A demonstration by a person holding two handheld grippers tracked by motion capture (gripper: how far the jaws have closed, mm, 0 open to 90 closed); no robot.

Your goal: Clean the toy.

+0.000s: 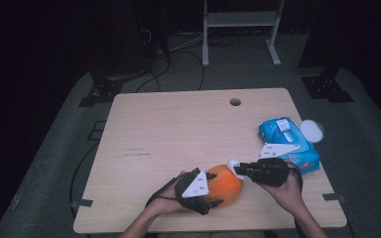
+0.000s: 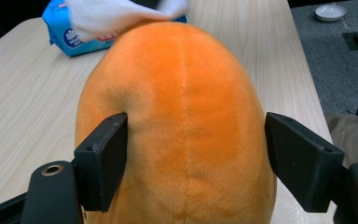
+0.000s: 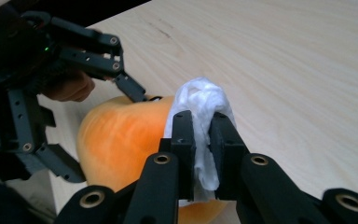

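Your right gripper [image 3: 204,140] is clenched on a crumpled white wet wipe [image 3: 200,100], with the wad protruding past the jaw tips. Your left gripper [image 2: 196,158] straddles a soft orange plush toy, rounded and seamed down its middle [image 2: 182,116]; the left jaw presses its flank, and whether the right jaw touches cannot be told.

The toy lies near the near edge of the light wooden table [image 1: 178,124]. The wipe touches the toy's end that points away from your left gripper, so the toy lies directly ahead of the right jaw tips. Its long axis runs from one gripper to the other. The right hand [image 1: 287,191] is nearer the surface to be wiped. A blue pack of wipes [image 1: 290,144] sits beyond the toy, behind your right gripper.
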